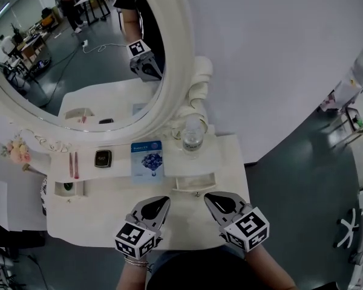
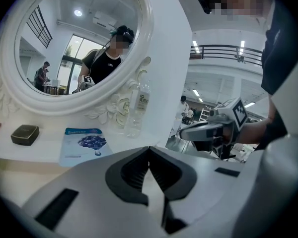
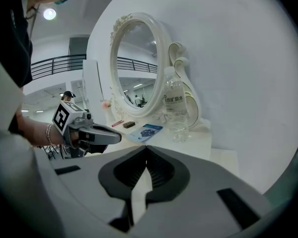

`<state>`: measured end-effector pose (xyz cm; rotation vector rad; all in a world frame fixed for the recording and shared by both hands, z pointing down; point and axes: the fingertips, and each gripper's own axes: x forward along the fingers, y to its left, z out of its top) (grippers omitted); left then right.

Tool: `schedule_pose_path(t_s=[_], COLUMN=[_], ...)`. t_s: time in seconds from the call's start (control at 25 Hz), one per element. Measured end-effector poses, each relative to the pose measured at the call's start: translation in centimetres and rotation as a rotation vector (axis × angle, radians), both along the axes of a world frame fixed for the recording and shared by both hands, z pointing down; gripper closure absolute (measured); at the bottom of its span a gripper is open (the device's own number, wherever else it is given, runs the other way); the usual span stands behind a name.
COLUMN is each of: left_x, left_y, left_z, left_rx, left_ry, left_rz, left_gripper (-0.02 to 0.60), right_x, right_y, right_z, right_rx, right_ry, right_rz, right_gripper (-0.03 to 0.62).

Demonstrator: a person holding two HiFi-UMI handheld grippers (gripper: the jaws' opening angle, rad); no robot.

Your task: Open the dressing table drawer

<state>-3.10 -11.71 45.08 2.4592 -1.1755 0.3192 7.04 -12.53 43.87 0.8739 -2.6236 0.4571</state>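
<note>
Left gripper [image 1: 159,202] and right gripper [image 1: 213,199] hover above white dressing table [image 1: 187,225].

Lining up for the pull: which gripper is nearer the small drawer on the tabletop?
Right. The right gripper has its tip just in front of the drawer, toward its right half. The left gripper sits farther off, at the drawer's front left.
</note>
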Motion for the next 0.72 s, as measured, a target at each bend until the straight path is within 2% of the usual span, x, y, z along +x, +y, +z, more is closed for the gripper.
schedule_pose_path(t_s=[0.72], left_x=[-1.9], left_y=[-0.9], left_z=[-3.0], left_rx=[0.062], left_ry=[-0.022], left_rz=[0.001], left_gripper=[0.564], right_x=[1.8], right_y=[-2.0], right_z=[-4.5], right_rx=[0.063], right_ry=[-0.033], right_rz=[0.003], right_gripper=[0.575])
